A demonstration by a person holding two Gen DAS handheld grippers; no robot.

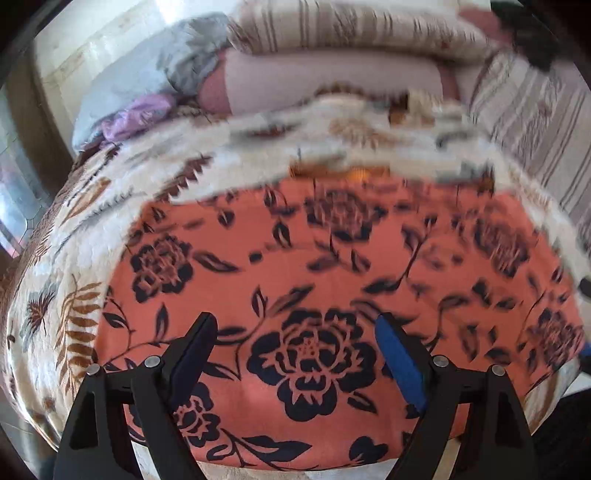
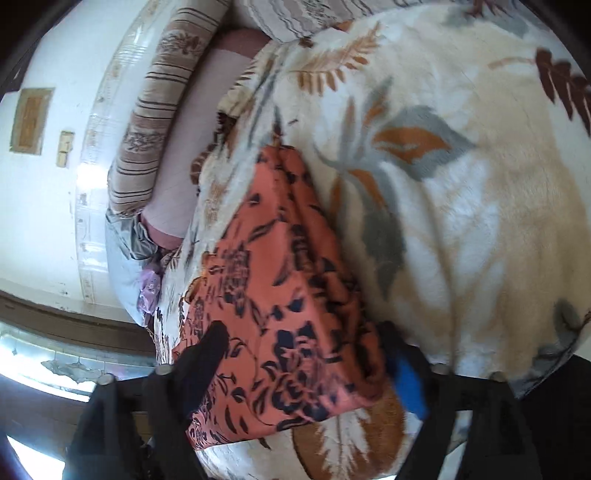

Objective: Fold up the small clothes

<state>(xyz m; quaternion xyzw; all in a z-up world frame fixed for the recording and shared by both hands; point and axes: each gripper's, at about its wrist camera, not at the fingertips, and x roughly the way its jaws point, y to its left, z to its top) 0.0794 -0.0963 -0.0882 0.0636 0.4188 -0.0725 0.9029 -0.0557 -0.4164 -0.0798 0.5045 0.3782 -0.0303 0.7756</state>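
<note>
An orange garment with a dark floral print (image 1: 332, 280) lies spread flat on a cream leaf-patterned blanket (image 1: 74, 288). My left gripper (image 1: 295, 325) is open just above its near part, one finger on each side of a large printed flower, holding nothing. In the right wrist view the same garment (image 2: 273, 288) lies between the fingers of my right gripper (image 2: 303, 339), which is open with its jaws wide apart over the cloth's near end. The blanket (image 2: 461, 221) fills the right side of that view.
Striped pillows (image 1: 351, 29) and a pink pillow (image 1: 325, 81) are stacked at the far end of the bed. A grey and lilac bundle (image 1: 147, 92) lies at the far left. A white wall (image 2: 44, 203) and a window (image 2: 55, 365) are on the left.
</note>
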